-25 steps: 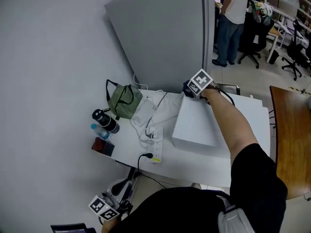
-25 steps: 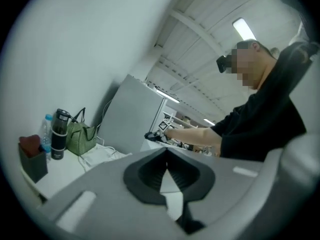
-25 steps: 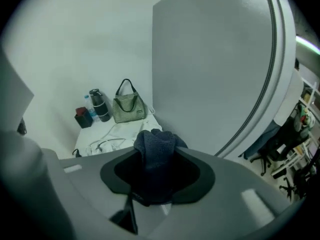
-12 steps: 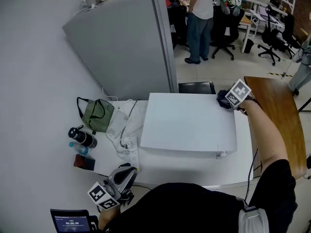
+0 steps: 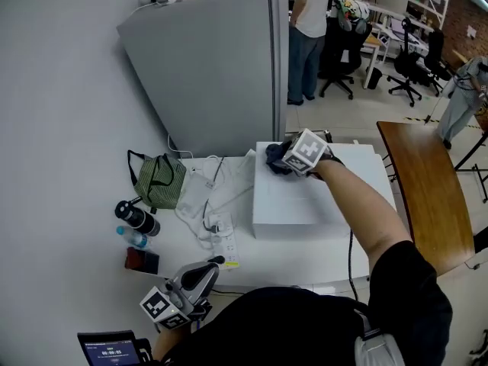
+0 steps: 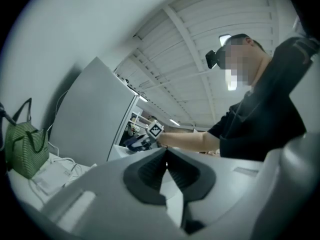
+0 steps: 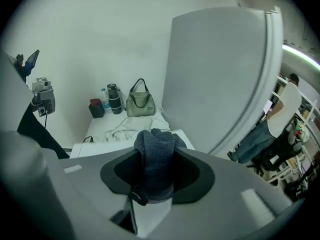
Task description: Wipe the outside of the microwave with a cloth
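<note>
The white microwave [image 5: 296, 201] sits on a white table [image 5: 284, 264]. My right gripper [image 5: 282, 159] is shut on a dark blue cloth [image 5: 276, 158] and presses it on the far left corner of the microwave's top. In the right gripper view the cloth [image 7: 157, 159] bulges up between the jaws of my right gripper [image 7: 156, 176], over the white top [image 7: 179, 135]. My left gripper [image 5: 213, 264] hangs low at the table's near edge, away from the microwave. In its own view my left gripper [image 6: 166, 153] has its jaws shut with nothing between them.
A tall grey cabinet [image 5: 221, 67] stands just behind the microwave. Left of the microwave lie white cables and a power strip [image 5: 221, 239], a green bag [image 5: 158, 180], bottles [image 5: 137, 218] and a dark red box [image 5: 142, 261]. A wooden table [image 5: 427, 189] is at the right, with a person [image 5: 309, 21] beyond.
My right gripper has dragged the cloth along the microwave's far edge, from the right corner half a second ago to the left corner now. The left gripper stays low.
</note>
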`<state>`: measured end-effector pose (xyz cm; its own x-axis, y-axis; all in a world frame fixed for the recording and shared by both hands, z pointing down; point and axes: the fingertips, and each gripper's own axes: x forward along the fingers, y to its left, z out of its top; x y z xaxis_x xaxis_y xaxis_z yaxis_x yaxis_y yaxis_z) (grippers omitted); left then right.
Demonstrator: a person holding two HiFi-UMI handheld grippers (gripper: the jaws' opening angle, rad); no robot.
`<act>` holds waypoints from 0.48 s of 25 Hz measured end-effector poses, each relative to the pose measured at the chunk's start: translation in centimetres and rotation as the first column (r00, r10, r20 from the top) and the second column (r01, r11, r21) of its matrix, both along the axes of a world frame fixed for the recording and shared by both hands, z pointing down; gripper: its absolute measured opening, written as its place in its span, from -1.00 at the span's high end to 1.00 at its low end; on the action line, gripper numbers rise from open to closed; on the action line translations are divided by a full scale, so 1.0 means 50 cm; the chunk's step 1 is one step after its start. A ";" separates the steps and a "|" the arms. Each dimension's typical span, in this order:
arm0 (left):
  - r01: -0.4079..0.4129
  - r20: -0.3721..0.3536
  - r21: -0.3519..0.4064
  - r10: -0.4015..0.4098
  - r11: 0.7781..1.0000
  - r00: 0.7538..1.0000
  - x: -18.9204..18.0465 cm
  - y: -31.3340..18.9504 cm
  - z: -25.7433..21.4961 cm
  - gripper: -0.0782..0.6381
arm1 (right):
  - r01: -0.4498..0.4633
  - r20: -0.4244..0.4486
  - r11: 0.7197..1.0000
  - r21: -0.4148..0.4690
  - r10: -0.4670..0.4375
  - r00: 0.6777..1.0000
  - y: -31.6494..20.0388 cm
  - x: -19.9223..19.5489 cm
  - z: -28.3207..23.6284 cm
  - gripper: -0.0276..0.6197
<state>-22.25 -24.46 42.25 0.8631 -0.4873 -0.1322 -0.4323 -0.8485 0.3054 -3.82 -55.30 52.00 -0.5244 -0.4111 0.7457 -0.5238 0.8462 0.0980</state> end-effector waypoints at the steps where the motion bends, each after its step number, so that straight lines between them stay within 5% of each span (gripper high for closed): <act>1: -0.005 0.003 0.002 0.005 1.000 1.000 -0.022 0.006 0.008 0.77 | 0.013 -0.001 1.000 -0.006 -0.013 1.000 -0.003 -0.064 0.012 0.44; 4: -0.013 0.012 -0.013 0.013 1.000 1.000 -0.065 0.016 0.026 0.77 | 0.025 -0.102 1.000 -0.003 -0.025 0.994 -0.023 -0.140 0.060 0.44; 7: 0.004 -0.008 -0.016 -0.004 1.000 1.000 -0.058 0.018 -0.011 0.77 | 0.015 -0.127 1.000 -0.005 -0.016 0.992 -0.033 -0.120 0.077 0.44; 12: 0.001 0.041 -0.014 -0.001 1.000 0.999 0.014 0.030 -0.001 0.77 | -0.077 -0.110 0.996 -0.044 0.072 0.991 0.014 0.113 0.080 0.44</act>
